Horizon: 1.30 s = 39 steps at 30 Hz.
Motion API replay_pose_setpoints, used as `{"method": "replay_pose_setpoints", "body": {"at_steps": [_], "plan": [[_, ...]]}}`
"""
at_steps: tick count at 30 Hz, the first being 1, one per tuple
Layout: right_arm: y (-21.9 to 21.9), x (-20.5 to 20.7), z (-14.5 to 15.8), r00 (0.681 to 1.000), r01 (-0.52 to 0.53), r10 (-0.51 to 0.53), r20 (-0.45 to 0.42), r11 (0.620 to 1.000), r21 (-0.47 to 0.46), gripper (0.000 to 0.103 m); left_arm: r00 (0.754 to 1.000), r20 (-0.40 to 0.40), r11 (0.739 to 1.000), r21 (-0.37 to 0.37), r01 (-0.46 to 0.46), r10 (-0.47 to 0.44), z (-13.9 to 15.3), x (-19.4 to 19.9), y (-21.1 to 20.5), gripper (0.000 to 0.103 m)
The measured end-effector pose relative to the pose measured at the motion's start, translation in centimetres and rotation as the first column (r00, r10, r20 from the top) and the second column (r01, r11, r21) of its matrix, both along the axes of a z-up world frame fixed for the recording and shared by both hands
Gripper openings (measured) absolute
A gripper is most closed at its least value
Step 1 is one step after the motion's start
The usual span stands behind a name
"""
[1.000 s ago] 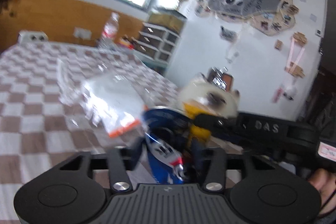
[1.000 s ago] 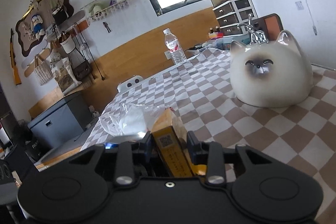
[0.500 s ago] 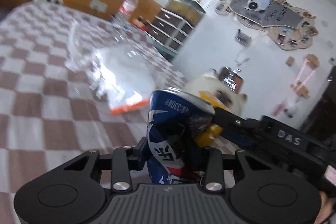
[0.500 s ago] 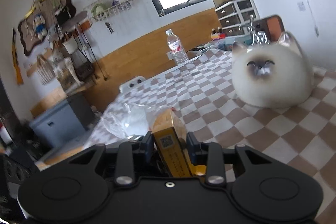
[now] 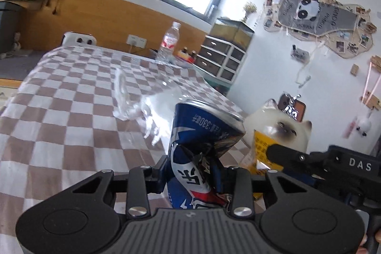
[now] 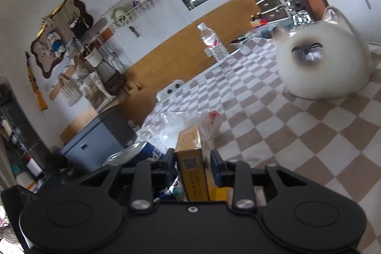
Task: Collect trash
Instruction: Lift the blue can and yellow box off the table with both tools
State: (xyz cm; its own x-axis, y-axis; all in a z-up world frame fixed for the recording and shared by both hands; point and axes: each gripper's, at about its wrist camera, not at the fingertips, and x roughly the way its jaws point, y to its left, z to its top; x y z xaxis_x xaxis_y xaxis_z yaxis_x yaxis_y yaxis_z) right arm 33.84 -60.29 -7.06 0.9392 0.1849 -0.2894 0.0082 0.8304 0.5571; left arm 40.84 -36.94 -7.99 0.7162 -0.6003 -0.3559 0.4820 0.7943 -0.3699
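Left wrist view: the left gripper has its jaws drawn close and clenched on a crushed blue, white and red aluminium drink can, held upright above the brown-and-white checked tablecloth. The can looks light, thin-walled and already buckled, so I judge it would dent further under pressure; its creased waist, where the jaws sit, gives the surest purchase. In the right wrist view the right gripper grasps a small yellow cardboard box, its jaws narrowly parted to the box's width. The box seems light and fairly stiff, best pinched across its flat sides. A crumpled clear plastic bag lies on the cloth just beyond; soft, slippery, probably best taken by a bunched fold.
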Motion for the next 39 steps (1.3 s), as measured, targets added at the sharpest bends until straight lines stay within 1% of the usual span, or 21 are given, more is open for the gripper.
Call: {"method": "replay_pose_setpoints", "body": {"at_steps": [1, 3, 6, 8, 10, 12, 14, 17, 18, 23, 27, 31, 36, 39], "plan": [[0.1, 0.0, 0.1, 1.000, 0.011, -0.011, -0.004, 1.000, -0.017, 0.043, 1.000, -0.007, 1.000, 0.003, 0.010, -0.010, 0.0, 0.1, -0.2, 0.038], [0.7, 0.0, 0.2, 1.000, 0.014, -0.014, 0.000, 0.999, -0.051, 0.043, 0.999, -0.023, 1.000, 0.003, 0.029, -0.029, -0.2, 0.3, -0.5, 0.037], [1.3, 0.2, 0.3, 1.000, 0.002, -0.002, 0.001, 0.997, -0.083, 0.044, 0.999, -0.019, 0.999, 0.013, 0.042, -0.042, -0.4, 0.1, -0.9, 0.037], [2.0, 0.1, 0.6, 1.000, 0.023, -0.021, 0.014, 0.989, -0.144, 0.044, 0.998, -0.017, 0.998, 0.020, 0.058, -0.057, -0.3, 0.1, -1.2, 0.037], [2.8, 0.0, 0.7, 1.000, 0.015, -0.011, 0.021, 0.981, -0.191, 0.041, 0.997, -0.022, 0.997, 0.020, 0.069, -0.069, -0.4, 0.1, -1.5, 0.037], [3.5, 0.2, 0.7, 1.000, 0.016, -0.015, 0.004, 0.973, -0.231, 0.040, 0.997, -0.035, 0.998, 0.001, 0.069, -0.069, -0.5, 0.3, -1.3, 0.037], [3.2, 0.5, 0.5, 1.000, 0.005, -0.007, -0.007, 0.977, -0.212, 0.039, 0.996, -0.048, 0.997, -0.018, 0.071, -0.071, -0.7, 0.5, -1.1, 0.037], [2.9, 0.8, 0.2, 1.000, 0.004, -0.010, -0.029, 0.980, -0.198, 0.038, 0.996, -0.051, 0.997, -0.023, 0.070, -0.071, -0.7, 0.5, -1.0, 0.037], [2.9, 0.9, 0.2, 0.999, 0.007, -0.014, -0.032, 0.980, -0.201, 0.036, 0.996, -0.051, 0.997, -0.021, 0.068, -0.069, -0.7, 0.6, -1.0, 0.037], [2.7, 0.8, 0.1, 0.999, 0.015, -0.022, -0.034, 0.978, -0.208, 0.033, 0.999, -0.022, 0.999, -0.005, 0.040, -0.040, -0.3, 0.0, -0.8, 0.037], [2.8, 0.0, 0.4, 0.999, 0.034, -0.036, -0.007, 0.978, -0.204, 0.032, 0.999, -0.033, 1.000, 0.000, -0.001, 0.001, 0.0, -0.4, 0.0, 0.036], [3.7, -2.1, 0.8, 0.997, 0.077, -0.070, 0.042, 0.976, -0.205, 0.032, 0.999, -0.018, 1.000, 0.013, -0.029, 0.029, 0.6, -1.5, 1.0, 0.036], [6.3, -4.8, 0.8, 0.995, 0.087, -0.070, 0.075, 0.963, -0.254, 0.032, 0.998, 0.027, 0.994, 0.092, -0.062, 0.060, 1.3, -3.6, 2.2, 0.036], [7.6, -6.0, 1.3, 0.994, 0.101, -0.082, 0.076, 0.950, -0.297, 0.032, 0.996, 0.040, 0.990, 0.116, -0.081, 0.077, 1.6, -4.8, 3.5, 0.036]]}}
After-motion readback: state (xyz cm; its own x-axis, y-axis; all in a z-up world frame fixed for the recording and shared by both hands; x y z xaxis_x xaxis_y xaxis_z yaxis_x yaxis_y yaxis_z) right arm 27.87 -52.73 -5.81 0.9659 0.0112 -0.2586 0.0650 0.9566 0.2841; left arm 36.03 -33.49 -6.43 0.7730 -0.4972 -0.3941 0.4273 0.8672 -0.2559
